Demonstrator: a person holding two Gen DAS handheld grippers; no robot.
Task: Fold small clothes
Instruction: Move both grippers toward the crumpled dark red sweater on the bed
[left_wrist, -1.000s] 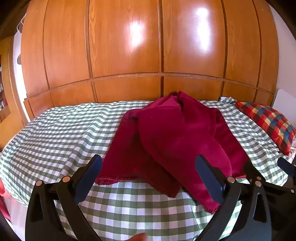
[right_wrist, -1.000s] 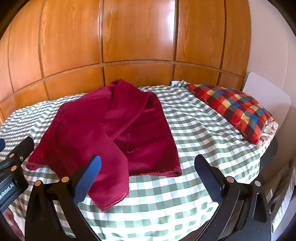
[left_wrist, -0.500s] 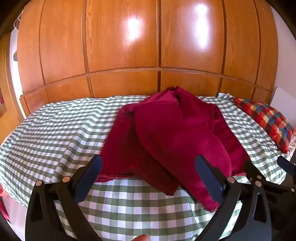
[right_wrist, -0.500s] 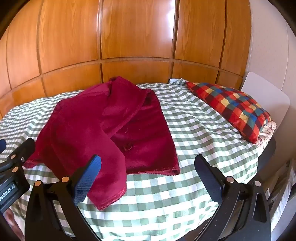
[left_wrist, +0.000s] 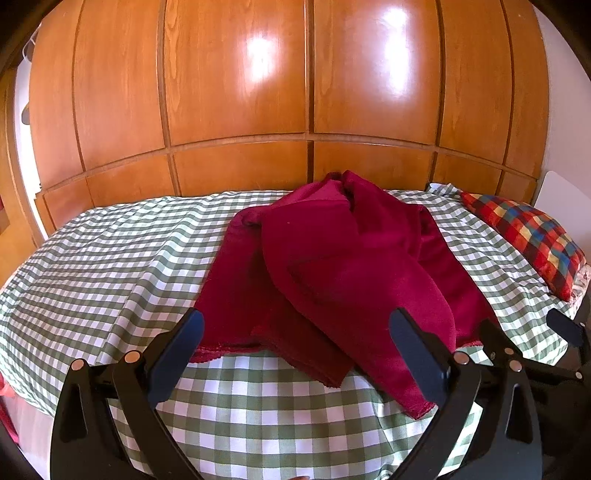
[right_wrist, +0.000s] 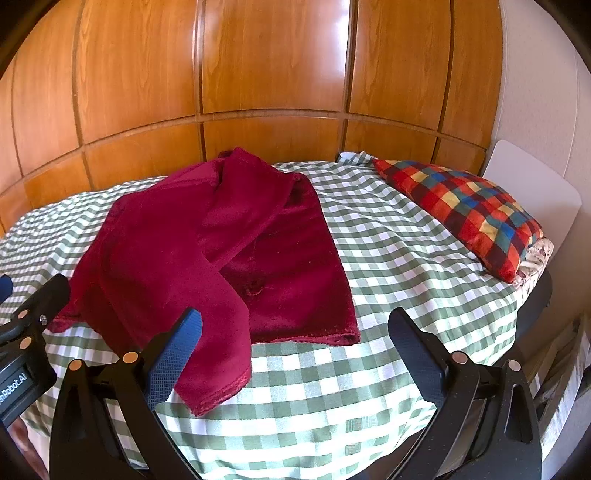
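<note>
On the green-and-white checked bedspread (left_wrist: 110, 266), a dark red velvety garment (left_wrist: 332, 273) lies loosely spread, running from the far edge by the wooden panelled wardrobe (left_wrist: 236, 81) toward the near edge of the bed. One long flap is folded diagonally across its middle, and its narrow end (right_wrist: 218, 384) reaches nearest of all, past the hemmed near edge of the layer under it. In the right wrist view a small pucker shows in the lower layer, just right of that flap. To the right, well apart from the garment, a multicoloured plaid pillow (right_wrist: 469, 206) rests at the bed's right end, with a white board (right_wrist: 532, 184) just behind it.

The left gripper (left_wrist: 295, 354) hovers over the near edge of the bed with its jaws spread wide, holding nothing; the garment's near hem lies between and beyond its fingers. The right gripper (right_wrist: 295, 354) is likewise wide open and empty, near the garment's right corner. Each gripper shows at the edge of the other's view.
</note>
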